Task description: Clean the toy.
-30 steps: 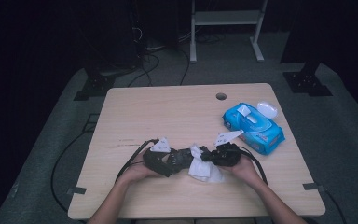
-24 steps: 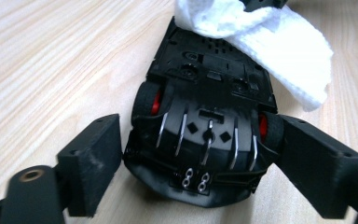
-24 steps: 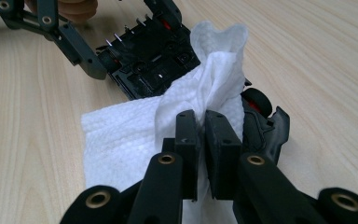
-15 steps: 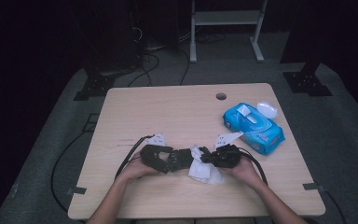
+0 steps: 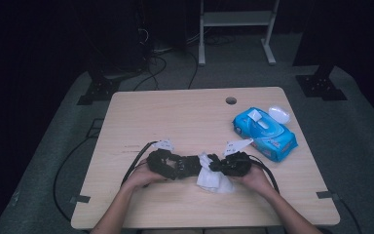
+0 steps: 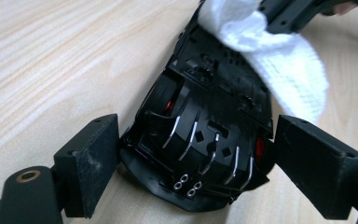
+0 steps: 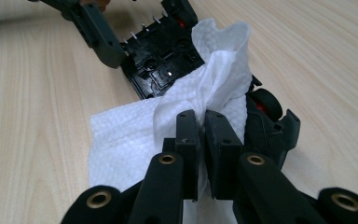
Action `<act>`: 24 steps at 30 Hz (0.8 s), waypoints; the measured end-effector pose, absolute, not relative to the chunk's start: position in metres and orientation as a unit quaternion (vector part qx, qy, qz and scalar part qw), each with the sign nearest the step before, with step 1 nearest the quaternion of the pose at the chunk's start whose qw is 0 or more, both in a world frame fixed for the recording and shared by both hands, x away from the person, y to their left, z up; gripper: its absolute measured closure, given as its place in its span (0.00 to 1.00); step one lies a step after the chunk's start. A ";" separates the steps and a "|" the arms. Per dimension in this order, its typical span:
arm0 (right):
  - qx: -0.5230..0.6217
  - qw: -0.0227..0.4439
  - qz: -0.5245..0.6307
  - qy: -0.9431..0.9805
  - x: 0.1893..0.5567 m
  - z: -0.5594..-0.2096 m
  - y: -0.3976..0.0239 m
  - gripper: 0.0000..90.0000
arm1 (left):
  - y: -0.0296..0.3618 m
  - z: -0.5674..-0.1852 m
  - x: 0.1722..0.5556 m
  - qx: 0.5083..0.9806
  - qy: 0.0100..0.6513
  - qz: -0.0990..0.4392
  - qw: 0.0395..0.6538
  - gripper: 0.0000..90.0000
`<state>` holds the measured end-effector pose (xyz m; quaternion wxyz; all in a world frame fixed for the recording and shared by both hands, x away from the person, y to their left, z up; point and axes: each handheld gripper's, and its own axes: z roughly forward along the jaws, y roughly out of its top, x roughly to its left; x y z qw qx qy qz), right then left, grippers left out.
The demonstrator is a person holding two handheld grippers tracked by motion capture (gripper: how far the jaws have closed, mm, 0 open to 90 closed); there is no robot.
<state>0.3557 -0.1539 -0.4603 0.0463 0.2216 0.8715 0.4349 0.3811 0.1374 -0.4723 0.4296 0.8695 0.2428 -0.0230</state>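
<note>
Toy car (image 6: 205,140) upside down on worktop (image 5: 175,117), light rigid plastic, probably slippery, left gripper (image 6: 196,163) clamps its sides; right gripper (image 7: 203,140) pinches soft wipe (image 7: 135,135) bunched against chassis.

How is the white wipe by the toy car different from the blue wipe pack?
The white wipe is loose, crumpled and pinched by the right gripper; the blue wipe pack lies untouched farther back on the table. The wipe drapes against the black toy car; the pack lies apart from it. Both rest on the table.
</note>
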 end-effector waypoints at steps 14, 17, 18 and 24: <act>0.217 0.048 0.434 0.873 0.353 -0.460 -0.153 0.93 | 0.136 -0.474 0.380 0.878 0.233 -0.014 0.418 0.18; 0.215 0.051 0.435 0.873 0.352 -0.460 -0.153 0.93 | 0.134 -0.472 0.377 0.881 0.223 0.005 0.417 0.18; 0.217 0.052 0.434 0.873 0.352 -0.460 -0.153 0.93 | 0.133 -0.471 0.376 0.883 0.219 0.013 0.415 0.18; 0.221 0.064 0.437 0.870 0.352 -0.460 -0.153 0.93 | 0.131 -0.468 0.372 0.890 0.193 0.059 0.408 0.18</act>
